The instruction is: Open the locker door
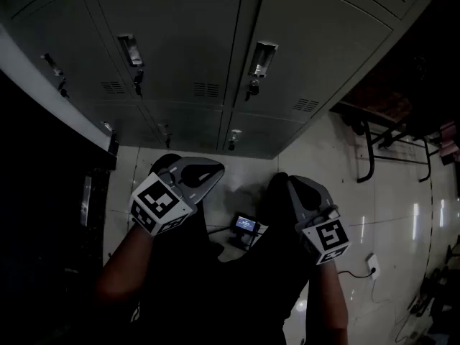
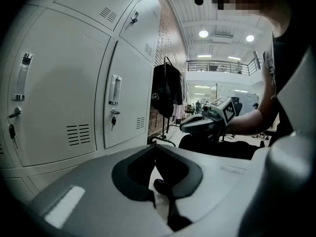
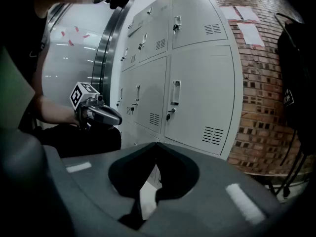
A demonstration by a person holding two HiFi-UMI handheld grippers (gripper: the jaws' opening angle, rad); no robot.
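Observation:
A bank of grey locker doors (image 1: 180,42) stands in front of me, all closed. Each door has a recessed handle (image 1: 262,58) with a key hanging in the lock below it. My left gripper (image 1: 214,171) is held low, well short of the lockers, its jaws together on nothing. My right gripper (image 1: 287,182) hangs beside it at the same height, also shut and empty. In the left gripper view, the left gripper (image 2: 157,147) has closed tips and a locker door (image 2: 126,102) lies ahead on the left. In the right gripper view, the right gripper (image 3: 157,145) points below a door (image 3: 197,98).
A black metal rack (image 1: 370,153) stands right of the lockers, by a brick wall (image 3: 261,98). A small lit device (image 1: 246,225) lies on the tiled floor between my legs. A white socket with cable (image 1: 371,264) lies at the lower right. A dark jacket (image 2: 165,90) hangs beyond the lockers.

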